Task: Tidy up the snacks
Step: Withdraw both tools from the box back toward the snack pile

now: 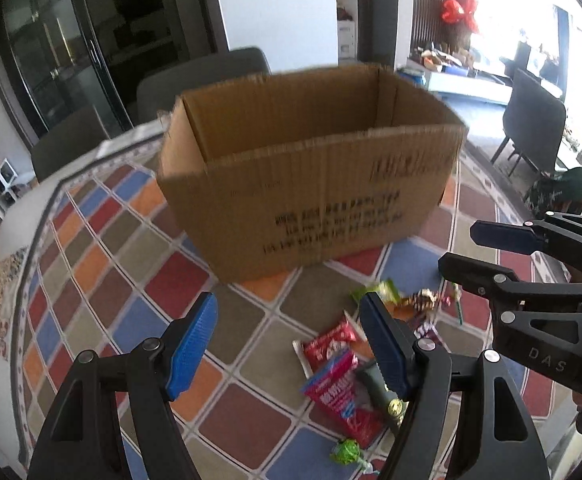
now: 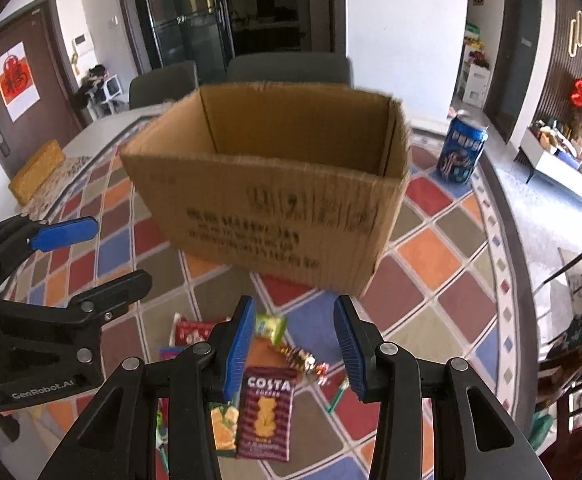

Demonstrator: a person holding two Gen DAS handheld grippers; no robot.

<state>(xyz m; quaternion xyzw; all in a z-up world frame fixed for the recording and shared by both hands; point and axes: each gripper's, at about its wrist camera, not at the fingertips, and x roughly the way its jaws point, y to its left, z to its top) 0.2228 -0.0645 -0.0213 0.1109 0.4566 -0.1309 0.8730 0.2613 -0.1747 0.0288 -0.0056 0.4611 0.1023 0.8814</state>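
An open cardboard box (image 1: 311, 184) stands on the patterned tablecloth; it also shows in the right wrist view (image 2: 275, 200). A pile of snack packets lies in front of it: red packets (image 1: 343, 384), a green packet (image 1: 383, 290), a green lollipop (image 1: 345, 452), and a maroon Costa packet (image 2: 265, 416). My left gripper (image 1: 289, 348) is open and empty, just left of the pile. My right gripper (image 2: 295, 354) is open and empty above the pile. Each gripper shows in the other's view, the right (image 1: 487, 248) and the left (image 2: 103, 252).
A blue Pepsi can (image 2: 461, 150) stands to the right of the box. Grey chairs (image 2: 287, 68) stand behind the table. A yellow cloth (image 2: 37, 172) lies at the table's left edge. The tablecloth (image 1: 103, 280) spreads left of the box.
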